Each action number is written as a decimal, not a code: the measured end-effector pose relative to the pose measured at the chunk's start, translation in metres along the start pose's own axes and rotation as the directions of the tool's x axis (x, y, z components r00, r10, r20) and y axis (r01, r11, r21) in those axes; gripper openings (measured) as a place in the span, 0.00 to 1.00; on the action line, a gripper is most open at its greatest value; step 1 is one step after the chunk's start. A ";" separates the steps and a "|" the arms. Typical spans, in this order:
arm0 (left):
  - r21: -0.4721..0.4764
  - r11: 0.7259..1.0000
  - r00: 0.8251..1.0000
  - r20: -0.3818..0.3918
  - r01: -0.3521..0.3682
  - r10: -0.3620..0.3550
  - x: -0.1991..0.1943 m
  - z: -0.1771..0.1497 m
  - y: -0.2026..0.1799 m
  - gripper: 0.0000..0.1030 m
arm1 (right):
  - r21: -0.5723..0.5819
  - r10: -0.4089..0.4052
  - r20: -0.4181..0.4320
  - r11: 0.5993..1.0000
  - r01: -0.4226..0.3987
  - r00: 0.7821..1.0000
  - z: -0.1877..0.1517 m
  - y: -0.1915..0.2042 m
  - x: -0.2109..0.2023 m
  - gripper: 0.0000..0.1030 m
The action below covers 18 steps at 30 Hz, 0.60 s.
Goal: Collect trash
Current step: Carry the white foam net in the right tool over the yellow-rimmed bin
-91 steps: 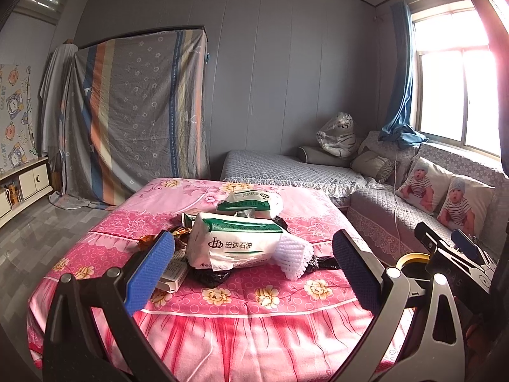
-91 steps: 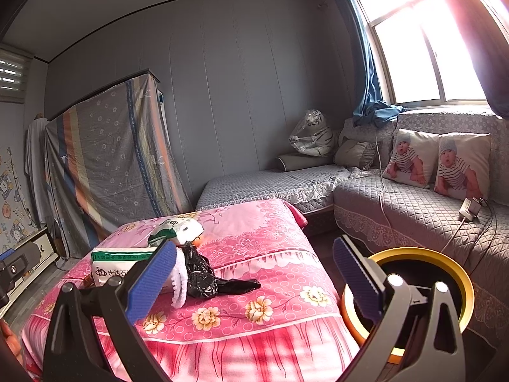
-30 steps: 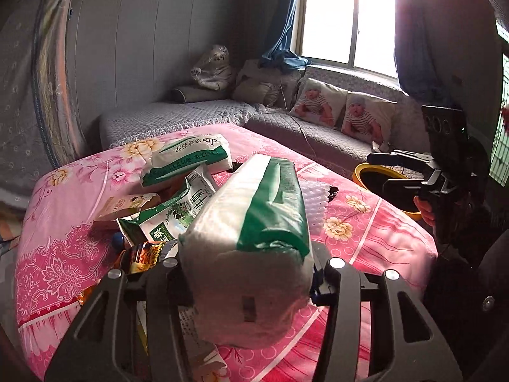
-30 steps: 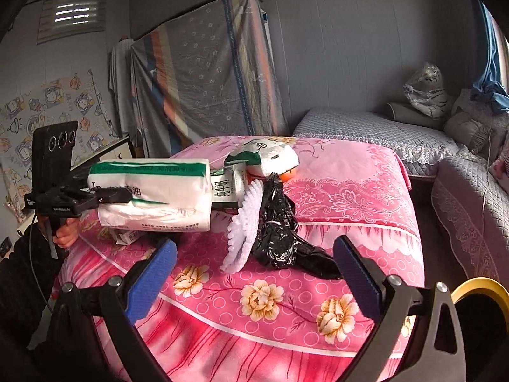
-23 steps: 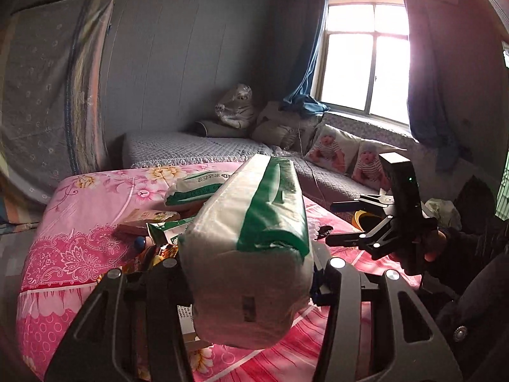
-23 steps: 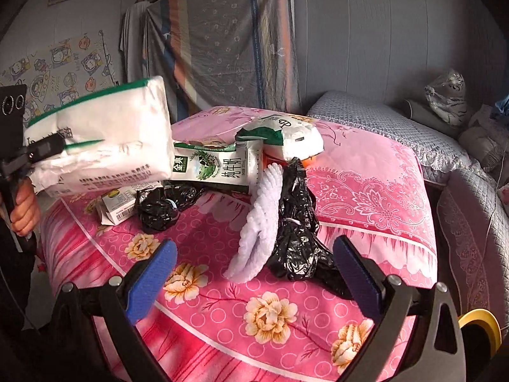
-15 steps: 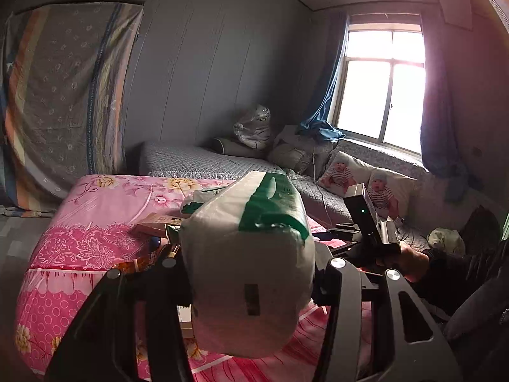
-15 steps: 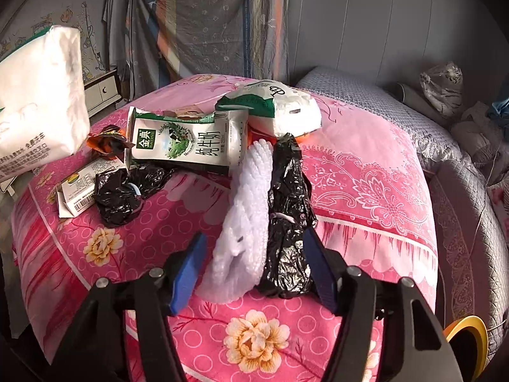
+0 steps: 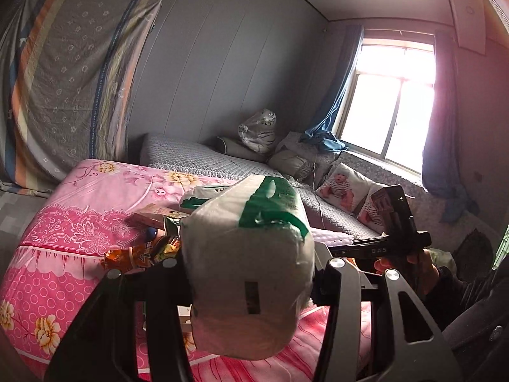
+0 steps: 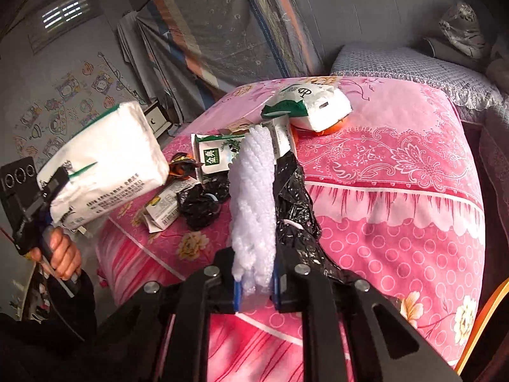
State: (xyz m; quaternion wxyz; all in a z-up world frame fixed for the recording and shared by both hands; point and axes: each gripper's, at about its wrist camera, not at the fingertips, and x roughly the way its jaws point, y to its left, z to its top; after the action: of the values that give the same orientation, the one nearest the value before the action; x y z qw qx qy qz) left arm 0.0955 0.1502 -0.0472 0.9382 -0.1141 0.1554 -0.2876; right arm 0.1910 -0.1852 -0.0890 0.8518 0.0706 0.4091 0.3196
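My left gripper (image 9: 249, 264) is shut on a white tissue pack (image 9: 248, 270) with a green stripe and holds it in the air over the near edge of the pink-covered table (image 9: 63, 222). The right wrist view shows that same pack (image 10: 105, 159) at the left, clear of the table. My right gripper (image 10: 256, 286) is shut on the lower end of a white foam net (image 10: 253, 197), which stands upright between the blue pads. A black plastic bag (image 10: 296, 210) lies against the net's right side.
On the table lie a green milk carton (image 10: 216, 156), a second tissue pack (image 10: 311, 105), a crumpled black bag (image 10: 198, 203), a small carton (image 10: 162, 203) and an orange wrapper (image 10: 181, 164). A yellow-rimmed bin (image 10: 477, 328) sits low at the right. A grey sofa (image 9: 222, 162) runs behind.
My right gripper has come in on the foam net and gone from wide open to shut on it. The left gripper has carried the tissue pack off the table and swung it aside.
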 end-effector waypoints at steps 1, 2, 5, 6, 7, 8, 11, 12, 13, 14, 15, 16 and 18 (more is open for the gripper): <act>-0.001 1.000 1.000 -0.001 0.007 -0.007 0.000 0.001 -0.002 0.45 | 0.022 0.049 0.007 0.999 -0.049 0.999 -0.001 0.000 -0.011 0.12; -0.004 1.000 1.000 -0.002 0.020 -0.020 0.001 0.002 -0.003 0.45 | 0.040 0.094 0.020 0.995 -0.095 0.995 -0.001 -0.001 -0.022 0.12; 0.001 0.999 0.999 -0.003 0.032 -0.032 0.004 0.002 -0.007 0.45 | 0.074 0.154 0.045 0.985 -0.157 0.987 -0.003 -0.003 -0.044 0.12; 0.007 1.000 1.000 -0.001 0.027 -0.027 0.005 0.002 -0.009 0.45 | 0.085 0.150 0.044 0.984 -0.153 0.988 -0.005 -0.005 -0.048 0.12; 0.008 1.000 1.000 -0.001 0.029 -0.029 0.006 0.002 -0.011 0.45 | 0.090 0.149 0.048 0.984 -0.153 0.988 -0.007 -0.005 -0.051 0.12; 0.006 0.999 0.999 -0.003 0.038 -0.038 0.007 0.002 -0.012 0.45 | 0.096 0.162 0.054 0.981 -0.167 0.985 -0.009 -0.006 -0.055 0.12; 0.001 0.998 0.998 -0.015 0.059 -0.059 0.011 0.002 -0.016 0.45 | 0.127 0.165 0.063 0.977 -0.171 0.984 -0.014 -0.015 -0.060 0.12; 0.002 0.998 0.998 -0.020 0.060 -0.059 0.012 0.001 -0.018 0.45 | 0.132 0.133 0.046 0.982 -0.138 0.990 -0.017 -0.018 -0.057 0.12; 0.003 0.998 0.998 -0.023 0.060 -0.060 0.014 0.001 -0.020 0.45 | 0.142 0.113 0.025 0.983 -0.116 0.993 -0.022 -0.022 -0.052 0.12; 0.003 0.998 0.998 -0.026 0.063 -0.063 0.015 0.001 -0.021 0.45 | 0.141 0.106 0.001 0.984 -0.105 0.994 -0.026 -0.026 -0.043 0.12; 0.001 0.998 0.997 -0.027 0.069 -0.069 0.016 0.001 -0.022 0.45 | 0.134 0.075 -0.020 0.988 -0.072 0.997 -0.029 -0.027 -0.038 0.13; -0.001 0.997 0.997 -0.030 0.074 -0.074 0.017 0.001 -0.023 0.45 | 0.115 0.017 -0.033 0.993 -0.013 0.999 -0.034 -0.028 -0.034 0.13; 0.006 0.997 0.996 -0.036 0.081 -0.081 0.018 0.000 -0.026 0.45 | 0.087 -0.060 -0.037 0.994 0.063 0.998 -0.042 -0.030 -0.031 0.14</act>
State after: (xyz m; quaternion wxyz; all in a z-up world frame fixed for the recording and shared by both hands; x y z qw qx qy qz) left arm 0.0968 0.1191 -0.0433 0.9232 -0.1119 0.1662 -0.3278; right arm 0.1599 -0.2335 -0.1080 0.8503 0.0899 0.4392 0.2759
